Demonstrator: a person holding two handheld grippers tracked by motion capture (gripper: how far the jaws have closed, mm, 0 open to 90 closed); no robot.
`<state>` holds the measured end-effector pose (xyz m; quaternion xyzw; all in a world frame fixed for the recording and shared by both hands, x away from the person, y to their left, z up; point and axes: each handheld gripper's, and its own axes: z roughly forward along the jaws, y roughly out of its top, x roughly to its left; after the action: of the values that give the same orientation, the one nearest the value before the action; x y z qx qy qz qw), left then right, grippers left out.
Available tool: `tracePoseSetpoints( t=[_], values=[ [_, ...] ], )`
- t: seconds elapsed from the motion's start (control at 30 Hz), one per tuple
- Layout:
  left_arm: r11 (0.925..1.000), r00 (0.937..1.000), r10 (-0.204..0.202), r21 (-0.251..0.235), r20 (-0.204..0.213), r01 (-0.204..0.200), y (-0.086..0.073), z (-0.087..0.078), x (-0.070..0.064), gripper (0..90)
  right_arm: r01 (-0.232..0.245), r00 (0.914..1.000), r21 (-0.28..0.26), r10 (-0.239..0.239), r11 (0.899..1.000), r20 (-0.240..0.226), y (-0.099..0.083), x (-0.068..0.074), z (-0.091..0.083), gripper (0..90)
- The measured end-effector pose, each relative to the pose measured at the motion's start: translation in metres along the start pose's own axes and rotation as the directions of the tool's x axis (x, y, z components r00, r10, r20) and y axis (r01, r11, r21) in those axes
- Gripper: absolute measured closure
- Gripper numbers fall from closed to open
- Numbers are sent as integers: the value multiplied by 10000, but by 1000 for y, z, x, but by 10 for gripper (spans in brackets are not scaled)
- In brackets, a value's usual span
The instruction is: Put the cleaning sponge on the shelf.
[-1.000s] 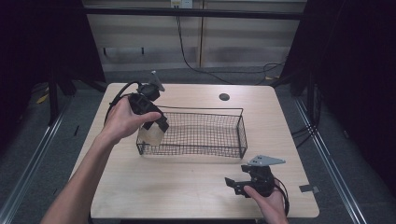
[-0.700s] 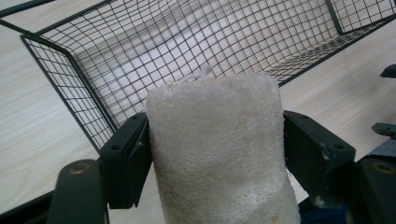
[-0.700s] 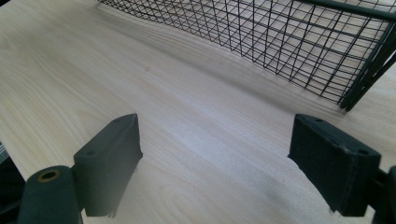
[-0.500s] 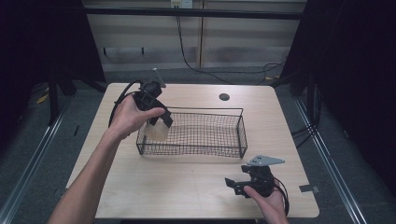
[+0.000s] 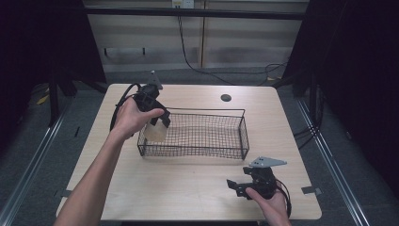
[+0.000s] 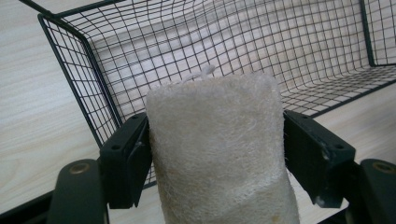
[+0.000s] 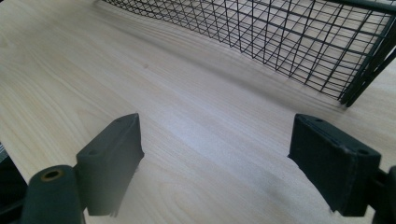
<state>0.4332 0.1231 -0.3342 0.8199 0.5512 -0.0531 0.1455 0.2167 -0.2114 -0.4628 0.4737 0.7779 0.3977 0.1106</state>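
A pale wooden table (image 5: 188,188) holds a black wire basket (image 5: 207,136); the left gripper (image 6: 215,154), clamped on a loofah sponge (image 6: 219,154), hides its lower end over the basket's left corner; the right gripper (image 7: 215,158) gapes empty, low above the table.

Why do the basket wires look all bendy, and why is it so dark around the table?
In the left gripper view the wide lens curves the wire basket, while the loofah sponge held close up looks sharp and fibrous. In the right gripper view the near left jaw is blurry. In the high view light falls on the table; the sides stay black.
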Motion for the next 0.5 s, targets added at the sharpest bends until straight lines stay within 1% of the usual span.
tracePoseSetpoints(
  t=[0.03, 0.07, 0.1, 0.2, 0.23, 0.27, 0.3, 0.33, 0.4, 0.5],
  values=[
    [9999, 9999, -134, -59, -23, 134, 1, 2, 3, 280, -21, 10000, 22, 21, 10000, -8, 0, 0, 0, 166],
    [9998, 9998, -171, -66, -48, 170, 2, 3, 5, 280, -22, 10000, 17, 22, 10000, 1, 0, 0, 0, 166],
    [9995, 9995, -317, -72, -23, 317, 3, 4, 8, 280, -38, 10000, 16, 38, 10000, -15, 0, 1, 0, 166],
    [9985, 9982, -552, -50, -233, 551, 5, 8, 14, 280, -4, 10000, 9, 4, 10000, -20, 0, 1, 0, 166],
    [9982, 9979, -594, 7, -242, 594, 6, 9, 15, 280, -18, 10000, 52, 18, 10000, -16, 0, 2, 0, 166],
    [9981, 9975, -610, 109, -350, 614, 7, 11, 16, 280, -20, 10000, 73, 20, 10000, -23, 0, 1, 1, 166],
    [9979, 9970, -627, 109, -453, 632, 7, 12, 16, 280, -20, 10000, 73, 20, 10000, -23, 0, 1, 1, 166],
    [9979, 9970, -618, 176, -464, 627, 7, 14, 16, 280, 2, 10000, 69, -2, 10000, -14, 0, 1, 1, 166],
    [9966, 9959, -793, 189, -441, 802, 8, 19, 17, 280, 18, 10000, 91, -18, 10000, -8, 0, 2, 2, 166],
    [9960, 9946, -801, 345, -653, 825, 9, 24, 16, 280, 77, 10000, 72, -77, 9999, -19, 0, 3, 1, 166]
  ],
)
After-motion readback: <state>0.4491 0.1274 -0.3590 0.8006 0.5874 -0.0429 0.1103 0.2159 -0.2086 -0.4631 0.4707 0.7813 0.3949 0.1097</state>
